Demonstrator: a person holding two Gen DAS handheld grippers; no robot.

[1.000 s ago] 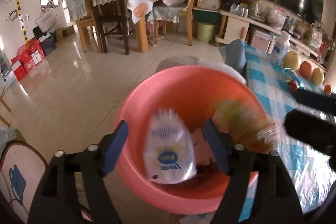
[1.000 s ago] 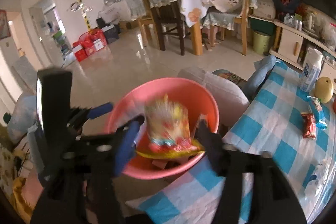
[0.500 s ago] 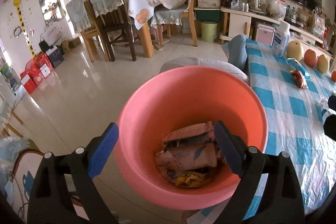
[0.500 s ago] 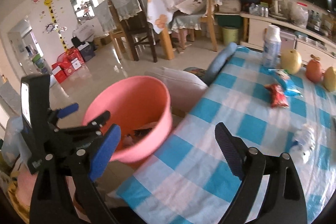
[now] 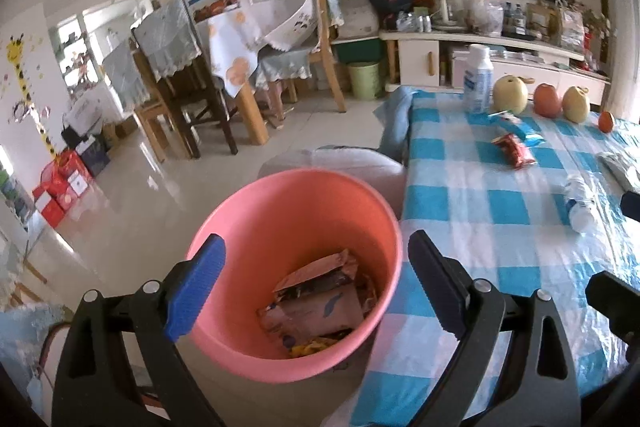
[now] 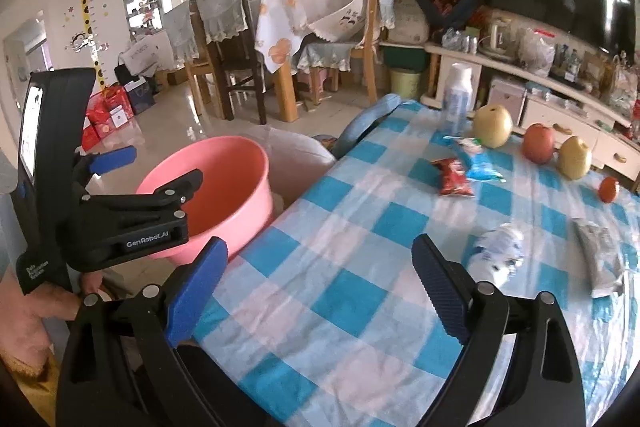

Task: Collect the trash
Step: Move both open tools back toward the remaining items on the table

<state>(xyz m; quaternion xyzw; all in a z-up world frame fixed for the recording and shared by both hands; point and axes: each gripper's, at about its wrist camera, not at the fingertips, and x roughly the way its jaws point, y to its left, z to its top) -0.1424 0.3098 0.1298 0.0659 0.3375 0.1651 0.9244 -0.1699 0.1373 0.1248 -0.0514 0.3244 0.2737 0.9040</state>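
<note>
With both sets of jaws apart and empty, I'd pinch the crumpled bottle (image 6: 498, 254) on the table (image 6: 344, 267) mid-body: light, soft, likely slippery, then bin (image 5: 296, 227).

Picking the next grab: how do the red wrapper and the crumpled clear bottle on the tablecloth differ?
The red wrapper is flat and opaque; the crumpled bottle is bulky and see-through. The wrapper lies farther off, near the fruit; the bottle lies closer to the open right claw. Both rest loose on the checked cloth.
</note>
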